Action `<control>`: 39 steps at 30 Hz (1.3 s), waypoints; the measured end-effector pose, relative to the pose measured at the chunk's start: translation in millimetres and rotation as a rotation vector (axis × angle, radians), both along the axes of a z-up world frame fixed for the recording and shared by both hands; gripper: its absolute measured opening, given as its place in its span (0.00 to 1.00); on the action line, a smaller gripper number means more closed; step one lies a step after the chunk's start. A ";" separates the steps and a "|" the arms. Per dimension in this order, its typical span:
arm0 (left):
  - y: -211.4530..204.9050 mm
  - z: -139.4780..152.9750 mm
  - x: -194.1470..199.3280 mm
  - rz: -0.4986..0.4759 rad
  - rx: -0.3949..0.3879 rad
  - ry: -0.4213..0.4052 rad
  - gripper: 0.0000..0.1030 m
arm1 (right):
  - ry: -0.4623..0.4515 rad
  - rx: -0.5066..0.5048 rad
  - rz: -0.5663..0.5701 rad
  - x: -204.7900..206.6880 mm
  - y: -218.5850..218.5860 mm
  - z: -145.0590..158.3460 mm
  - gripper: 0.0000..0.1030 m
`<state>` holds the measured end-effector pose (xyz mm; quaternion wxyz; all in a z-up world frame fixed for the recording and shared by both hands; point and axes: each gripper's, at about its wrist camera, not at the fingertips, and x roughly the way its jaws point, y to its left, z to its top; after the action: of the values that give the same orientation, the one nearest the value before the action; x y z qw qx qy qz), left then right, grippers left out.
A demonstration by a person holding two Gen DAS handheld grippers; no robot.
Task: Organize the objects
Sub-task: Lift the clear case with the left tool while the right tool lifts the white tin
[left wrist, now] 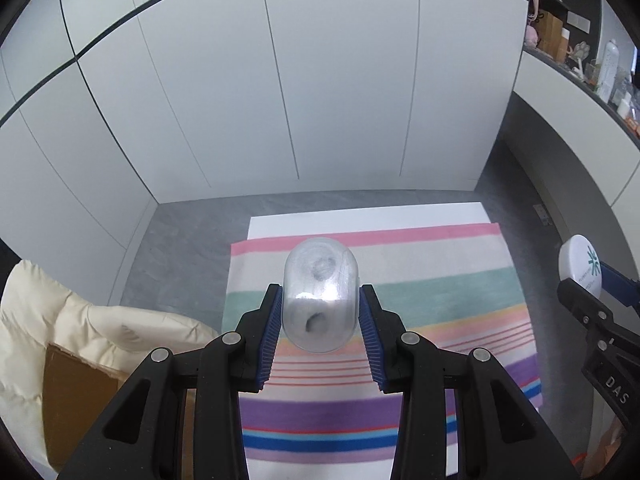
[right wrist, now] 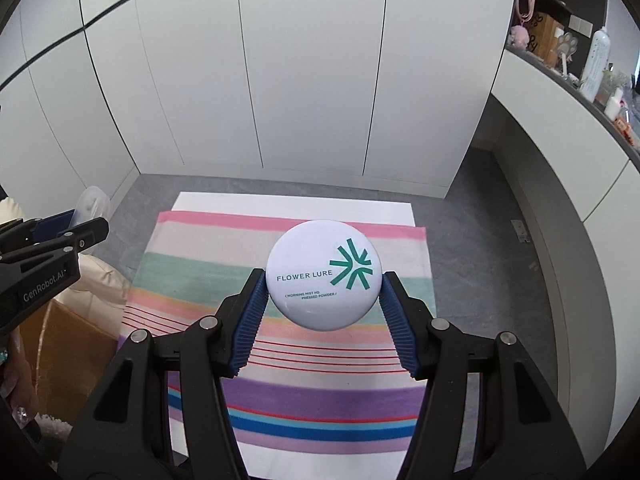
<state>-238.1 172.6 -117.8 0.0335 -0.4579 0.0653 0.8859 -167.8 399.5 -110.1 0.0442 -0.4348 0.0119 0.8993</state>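
While gripped, white round compact (right wrist: 323, 276), green star logo, clear rounded case (left wrist: 320, 294).

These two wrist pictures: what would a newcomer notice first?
First, the white round compact with green "FLOWER LURE" print, clamped in the right gripper above the striped cloth. Next, the clear plastic capsule-shaped case gripped by the left gripper over the same cloth.
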 end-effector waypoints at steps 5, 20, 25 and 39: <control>-0.7 11.6 17.3 -0.009 0.013 -0.007 0.37 | -0.017 -0.042 -0.017 14.6 2.8 2.9 0.58; -5.6 7.6 101.8 -0.012 -0.010 0.008 0.37 | -0.069 -0.091 -0.070 96.1 8.7 -8.6 0.58; -9.6 -6.9 131.3 -0.008 -0.004 -0.025 0.37 | -0.086 -0.057 -0.076 134.6 12.3 -14.2 0.58; -17.2 3.0 164.4 -0.032 -0.013 -0.016 0.37 | -0.155 -0.048 -0.153 179.3 33.8 -26.5 0.58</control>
<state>-73.7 155.3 -114.8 0.0453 -0.4643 0.0782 0.8811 11.5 433.3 -136.6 0.1031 -0.5016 0.0631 0.8566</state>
